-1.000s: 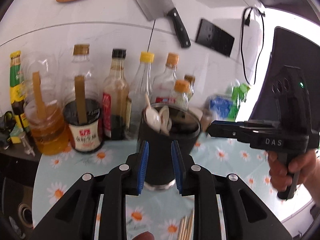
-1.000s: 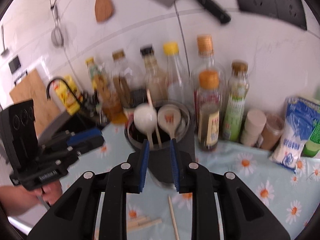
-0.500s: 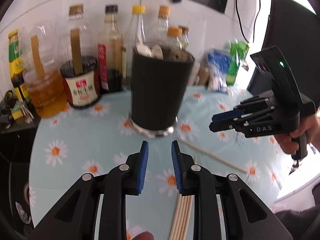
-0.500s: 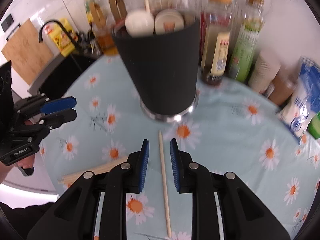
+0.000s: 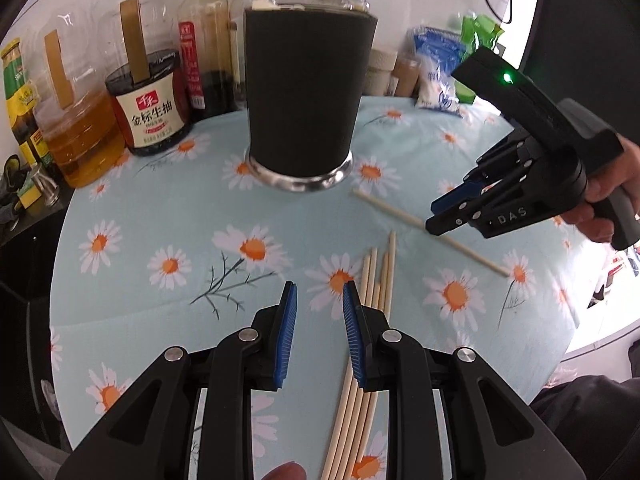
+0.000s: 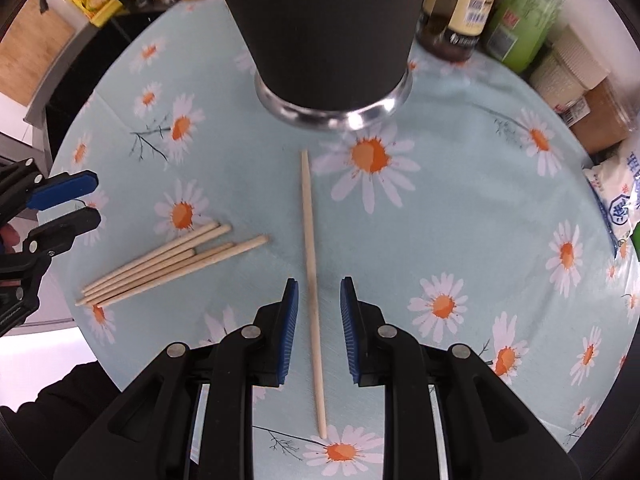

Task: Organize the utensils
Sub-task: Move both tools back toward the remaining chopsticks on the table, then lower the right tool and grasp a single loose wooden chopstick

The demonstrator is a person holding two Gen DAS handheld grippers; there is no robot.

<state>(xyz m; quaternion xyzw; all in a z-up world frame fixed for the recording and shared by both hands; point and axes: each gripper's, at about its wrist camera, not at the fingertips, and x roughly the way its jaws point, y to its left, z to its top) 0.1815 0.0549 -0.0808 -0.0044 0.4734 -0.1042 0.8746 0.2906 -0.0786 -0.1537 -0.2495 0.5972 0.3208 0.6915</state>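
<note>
Both grippers have come down from the black holder toward the worktop. The right gripper, partly open and empty, now straddles 1 loose chopstick, ready to grasp. The left gripper, also partly open and empty, has the chopstick bundle just right of its fingertips.

Both handheld tools are showing matte black linkage arms with round silver screws and ribbed blue pads on the fingers, the left gripper and the right gripper alike, the right's housing carrying white "DAS" lettering and a glowing green light.
</note>
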